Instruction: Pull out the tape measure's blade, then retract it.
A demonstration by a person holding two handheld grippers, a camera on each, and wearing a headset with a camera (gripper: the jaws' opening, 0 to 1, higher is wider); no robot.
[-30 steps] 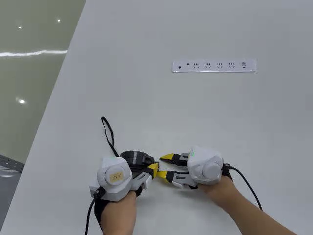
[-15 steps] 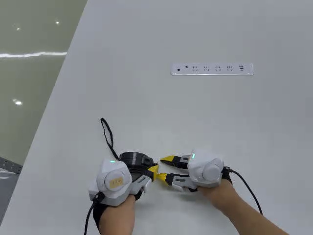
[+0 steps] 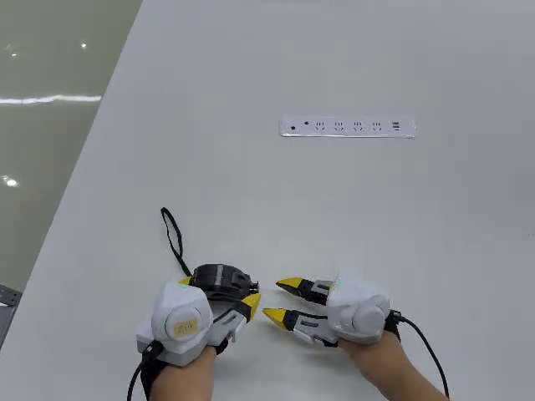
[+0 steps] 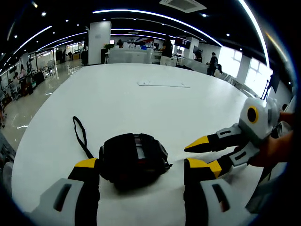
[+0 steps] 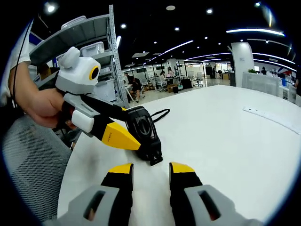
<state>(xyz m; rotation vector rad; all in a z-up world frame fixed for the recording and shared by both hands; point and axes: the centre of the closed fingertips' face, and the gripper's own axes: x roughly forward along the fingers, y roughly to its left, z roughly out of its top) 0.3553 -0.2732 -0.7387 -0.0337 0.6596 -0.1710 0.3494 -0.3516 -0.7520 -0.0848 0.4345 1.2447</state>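
Left gripper straddles tape measure — right gripper gapes nearby.

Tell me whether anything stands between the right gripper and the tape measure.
Nothing visible does. The right gripper, jaws open, points at the tape measure across a short stretch of bare table. The tape measure sits between the left gripper's jaws.
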